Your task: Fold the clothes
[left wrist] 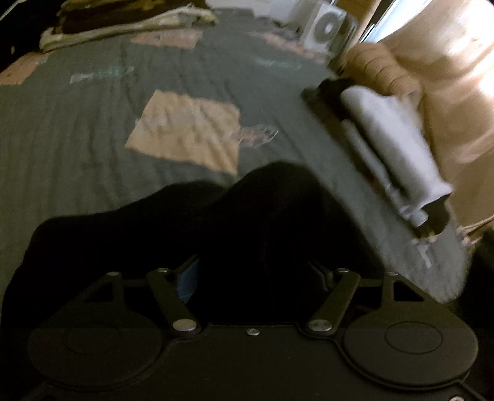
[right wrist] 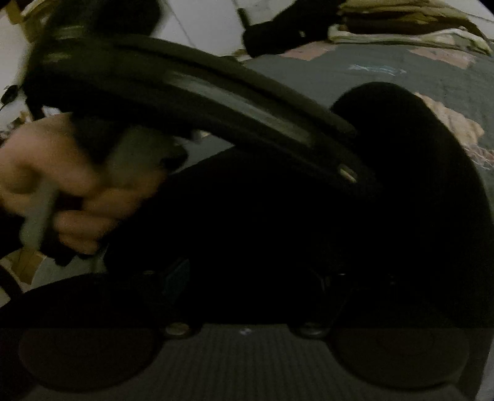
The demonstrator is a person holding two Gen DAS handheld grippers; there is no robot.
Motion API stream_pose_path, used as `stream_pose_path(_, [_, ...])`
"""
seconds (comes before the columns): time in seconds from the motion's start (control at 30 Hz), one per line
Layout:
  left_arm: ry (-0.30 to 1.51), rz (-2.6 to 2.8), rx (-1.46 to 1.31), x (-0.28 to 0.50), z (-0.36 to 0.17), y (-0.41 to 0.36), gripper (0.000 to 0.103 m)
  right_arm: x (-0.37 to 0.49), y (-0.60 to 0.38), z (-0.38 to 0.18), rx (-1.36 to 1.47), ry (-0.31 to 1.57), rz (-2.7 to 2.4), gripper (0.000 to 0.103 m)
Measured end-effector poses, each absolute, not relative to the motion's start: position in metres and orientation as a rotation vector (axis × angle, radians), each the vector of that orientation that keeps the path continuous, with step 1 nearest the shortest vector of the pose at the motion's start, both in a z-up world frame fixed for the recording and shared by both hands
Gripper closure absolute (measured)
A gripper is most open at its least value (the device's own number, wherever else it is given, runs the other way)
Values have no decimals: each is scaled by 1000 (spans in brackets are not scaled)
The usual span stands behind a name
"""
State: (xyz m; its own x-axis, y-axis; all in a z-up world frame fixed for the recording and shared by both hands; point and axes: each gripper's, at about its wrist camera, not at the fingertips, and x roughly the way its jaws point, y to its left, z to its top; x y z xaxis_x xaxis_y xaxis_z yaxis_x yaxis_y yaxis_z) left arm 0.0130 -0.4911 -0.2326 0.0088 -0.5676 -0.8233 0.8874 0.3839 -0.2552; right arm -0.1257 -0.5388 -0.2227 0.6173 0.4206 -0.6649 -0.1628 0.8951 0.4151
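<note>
A black garment lies bunched on the bed right in front of my left gripper and covers its fingertips. The jaws stand apart, and the blue inner face of one finger shows bare. In the right wrist view the same black garment fills the dim middle and right. My right gripper has its jaws wide apart before the garment, and I see nothing pinched. The left gripper's black frame crosses that view, held by a hand. The right gripper's grey handle shows at the right.
The bed has a grey-green quilt with peach patches. A pile of clothes sits at its far end. A white fan stands beyond the bed. A person's peach sleeve is at the right, above the bed's edge.
</note>
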Motion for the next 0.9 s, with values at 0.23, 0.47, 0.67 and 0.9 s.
stream_pose_path(0.23, [1156,-1214,376,41,-248,-447,86,-144,-542,-214,411,809,361,25])
stream_pose_path(0.47, [1305,-1273,163,66,-261,-405,86,-139,-587,-207,632,793,251,25])
stream_pose_path(0.67, [1316,-1325,167,61,-264,-394,86,-107,-615,-229,812,891,185,25])
stream_pose_path(0.9, [1326,-1325,162,63,-270,-389,87,-76,-591,-249,655,1012,151,22])
